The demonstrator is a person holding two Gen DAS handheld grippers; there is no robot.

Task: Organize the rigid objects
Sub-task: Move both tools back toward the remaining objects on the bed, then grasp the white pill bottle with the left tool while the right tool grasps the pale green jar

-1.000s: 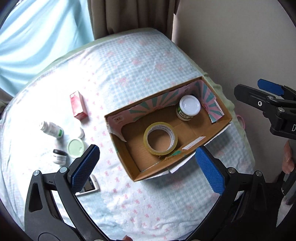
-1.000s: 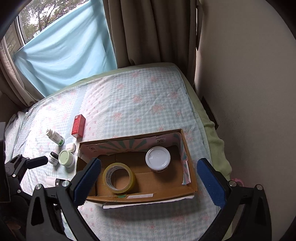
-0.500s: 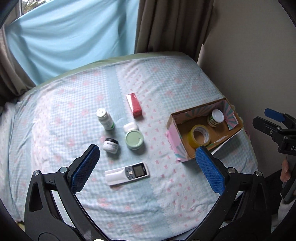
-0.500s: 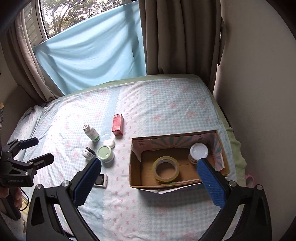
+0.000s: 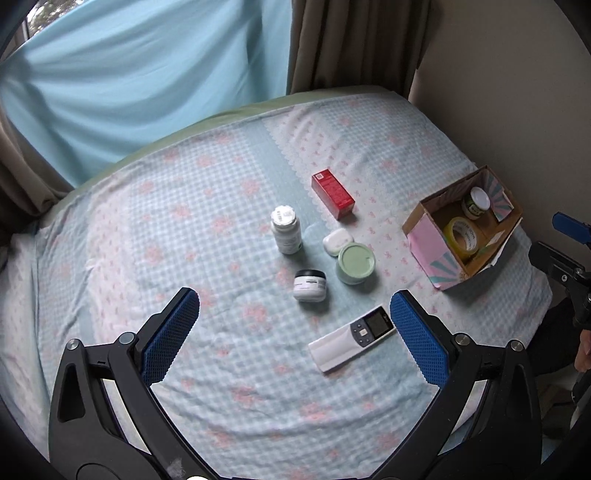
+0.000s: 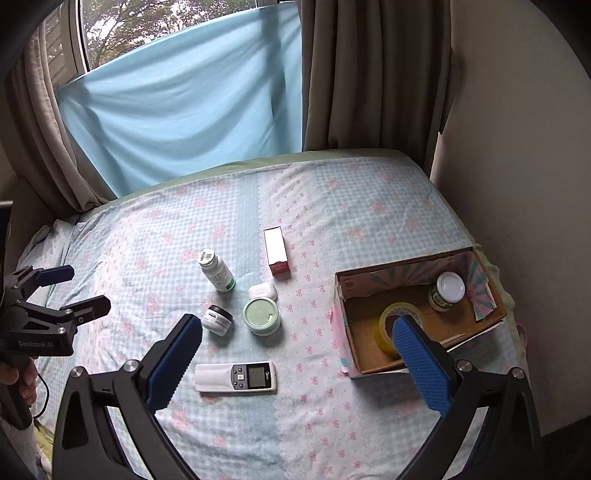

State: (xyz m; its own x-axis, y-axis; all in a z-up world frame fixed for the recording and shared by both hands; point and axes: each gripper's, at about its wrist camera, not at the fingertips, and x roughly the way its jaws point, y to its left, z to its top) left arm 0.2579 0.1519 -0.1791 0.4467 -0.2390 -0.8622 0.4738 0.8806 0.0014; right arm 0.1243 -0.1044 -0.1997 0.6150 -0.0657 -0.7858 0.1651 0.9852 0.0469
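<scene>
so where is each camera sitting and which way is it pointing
Left wrist: rides the left claw, high over the bed, looking down at the loose items and remote; its open blue pads frame the view, and the right claw shows at the right edge.
Right wrist: rides the right claw, looking down toward the window; the cardboard box lies right, the left claw far left.
Shared: remote, green jar, red box, cardboard box.

Soft daylight, both views sharp, heavy fisheye.
Light enters through the window [image 6: 155, 33], filtered by the blue sheet [image 6: 184, 110]; short soft shadows under items on the bedspread [image 6: 369, 206]. No glare. Edges bend and vignette black; the corners look slightly soft, possibly lens falloff.
</scene>
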